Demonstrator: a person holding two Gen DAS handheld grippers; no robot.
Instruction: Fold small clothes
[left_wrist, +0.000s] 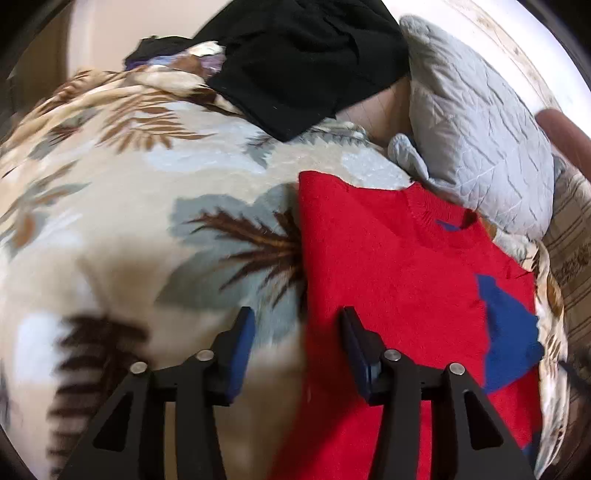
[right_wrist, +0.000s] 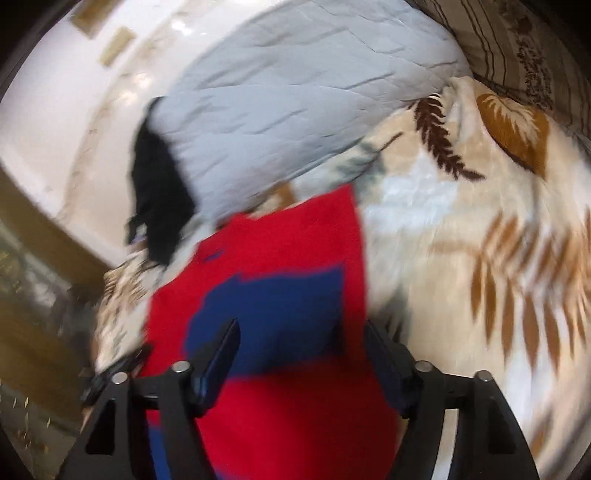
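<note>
1. A red sweater (left_wrist: 388, 266) with blue patches lies spread flat on a bed covered by a leaf-print blanket (left_wrist: 147, 177); its round neckline points toward the grey quilted pillow (left_wrist: 476, 147) at the head of the bed.
2. In the left wrist view the sweater's straight left edge runs down the blanket, and a blue patch (left_wrist: 509, 332) shows near its right side.
3. The left gripper (left_wrist: 297, 321) hangs above that left edge with its jaws parted and released; nothing sits between the blue pads, one finger over the blanket and the other over the red knit.
4. The right gripper (right_wrist: 301, 332) hovers over the large blue patch (right_wrist: 280, 317) on the sweater, jaws spread wide and holding nothing. This view is blurred.
5. A black garment (left_wrist: 306, 62) lies crumpled at the far end of the blanket, just beside the pillow; in the right wrist view it shows at the pillow's left edge (right_wrist: 159, 206).
6. A striped, patterned fabric (right_wrist: 517, 48) lies beyond the blanket, beside the pillow.
7. A blurred fingertip (left_wrist: 565, 136) intrudes at the right edge of the left wrist view.
</note>
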